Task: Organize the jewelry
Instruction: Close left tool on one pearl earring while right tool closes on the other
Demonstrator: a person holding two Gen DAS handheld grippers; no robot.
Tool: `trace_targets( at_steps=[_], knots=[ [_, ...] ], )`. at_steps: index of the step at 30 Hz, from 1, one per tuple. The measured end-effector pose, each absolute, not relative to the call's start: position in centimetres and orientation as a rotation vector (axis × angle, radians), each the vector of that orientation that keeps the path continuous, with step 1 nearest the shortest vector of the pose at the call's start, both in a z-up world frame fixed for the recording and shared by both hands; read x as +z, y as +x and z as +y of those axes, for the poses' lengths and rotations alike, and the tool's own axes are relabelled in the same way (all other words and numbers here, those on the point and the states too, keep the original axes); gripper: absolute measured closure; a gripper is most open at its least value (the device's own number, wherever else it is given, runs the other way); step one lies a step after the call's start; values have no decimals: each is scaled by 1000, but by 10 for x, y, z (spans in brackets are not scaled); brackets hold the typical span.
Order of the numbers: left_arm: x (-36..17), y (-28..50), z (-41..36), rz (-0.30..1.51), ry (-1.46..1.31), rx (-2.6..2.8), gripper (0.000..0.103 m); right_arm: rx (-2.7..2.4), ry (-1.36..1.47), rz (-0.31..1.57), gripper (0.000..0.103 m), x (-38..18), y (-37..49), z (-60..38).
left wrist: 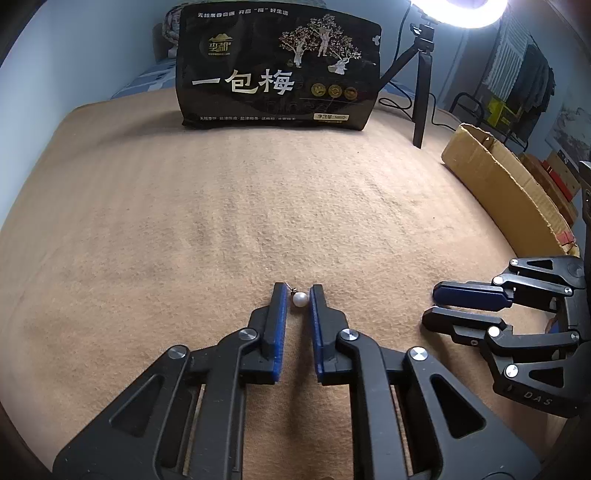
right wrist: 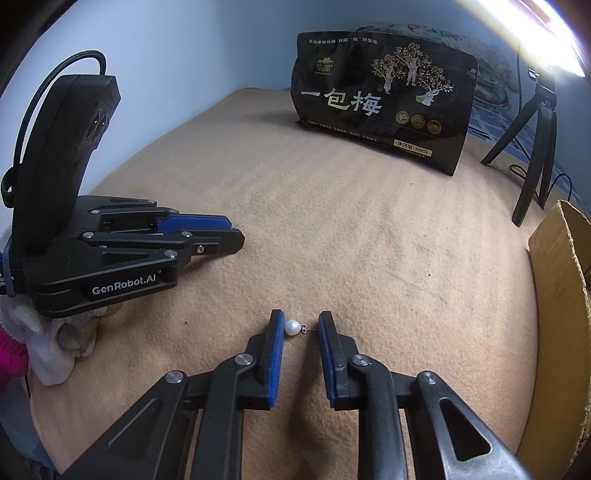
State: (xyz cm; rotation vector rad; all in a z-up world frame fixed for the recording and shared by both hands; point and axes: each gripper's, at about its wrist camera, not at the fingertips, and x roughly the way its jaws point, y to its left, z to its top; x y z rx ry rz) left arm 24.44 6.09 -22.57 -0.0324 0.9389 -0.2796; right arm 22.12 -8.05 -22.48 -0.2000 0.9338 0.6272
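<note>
Item: two pearl earrings on a tan blanket. Left gripper clamped on first pearl earring, pads touching. Right gripper closed on second pearl earring, pearl against left pad, post against right. Black snack bag stands behind.

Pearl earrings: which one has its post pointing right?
The pearl earring between the right hand-held gripper fingers; the left hand-held gripper's pearl has its post up-left.

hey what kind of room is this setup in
Probably a bedroom used as a home recording spot: a tan blanket spread like bedding, clothes hanging on a rack, and a ring light on a tripod.
</note>
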Motion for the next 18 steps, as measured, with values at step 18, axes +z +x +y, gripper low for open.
trace_targets(
  at_steps=[18],
  knots=[
    [-212,237,63,910,-27,-258,97,627,-189,907,86,-211,214,-85]
  ],
)
